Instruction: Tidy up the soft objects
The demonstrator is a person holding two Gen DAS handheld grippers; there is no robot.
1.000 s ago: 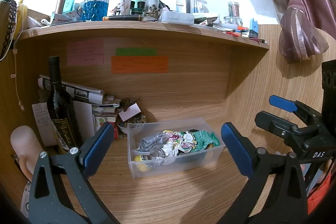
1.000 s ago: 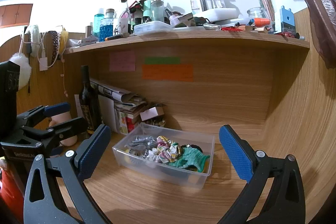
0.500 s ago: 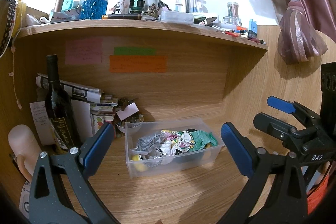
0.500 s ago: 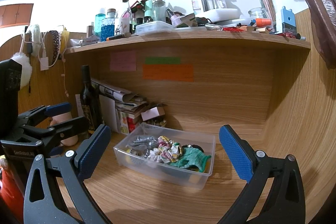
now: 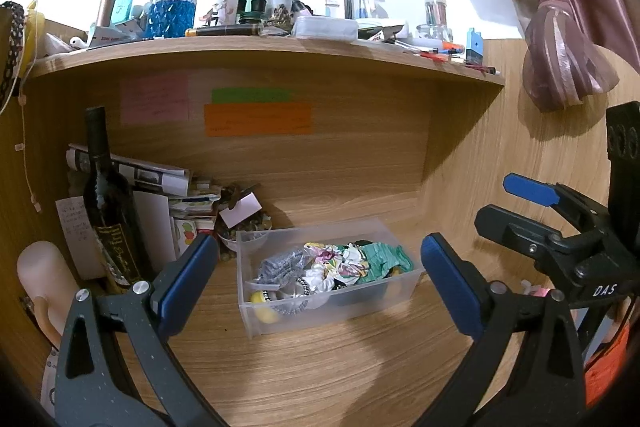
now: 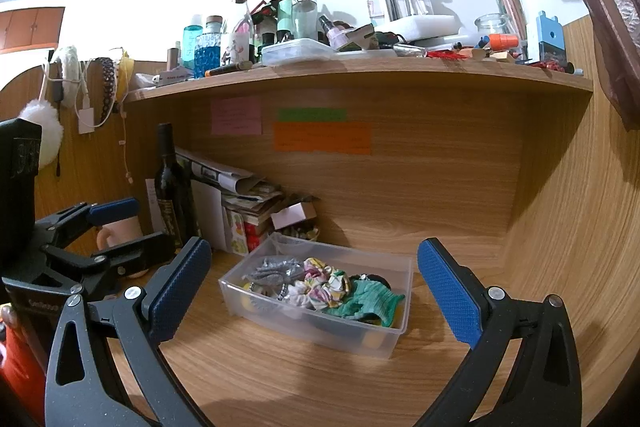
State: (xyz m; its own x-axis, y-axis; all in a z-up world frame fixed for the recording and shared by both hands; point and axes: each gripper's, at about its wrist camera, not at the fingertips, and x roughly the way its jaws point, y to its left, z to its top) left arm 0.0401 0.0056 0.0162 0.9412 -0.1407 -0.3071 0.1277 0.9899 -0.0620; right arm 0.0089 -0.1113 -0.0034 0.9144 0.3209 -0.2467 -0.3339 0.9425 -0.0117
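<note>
A clear plastic box point(image 5: 396, 291) stands on the wooden desk under a shelf. It holds soft things: a green cloth point(image 5: 386, 255), a flowered scrunchie point(image 5: 338, 261) and a grey one point(image 5: 280, 263). The box point(image 6: 280, 315) also shows in the right wrist view, with the green cloth point(image 6: 370, 301) at its right end. My left gripper point(image 5: 320, 281) is open and empty, held back from the box. My right gripper point(image 6: 316, 287) is open and empty, also short of the box. Each gripper shows at the edge of the other's view.
A dark wine bottle point(image 5: 106, 203) stands at the back left beside stacked papers point(image 5: 160, 183) and a pink mug point(image 5: 44, 279). The shelf point(image 5: 260, 47) above is crowded with bottles. A tied curtain point(image 5: 556, 27) hangs at the right.
Both views have shifted only slightly; the box sits a touch lower and closer in the left wrist view. Both grippers stay open and empty.
</note>
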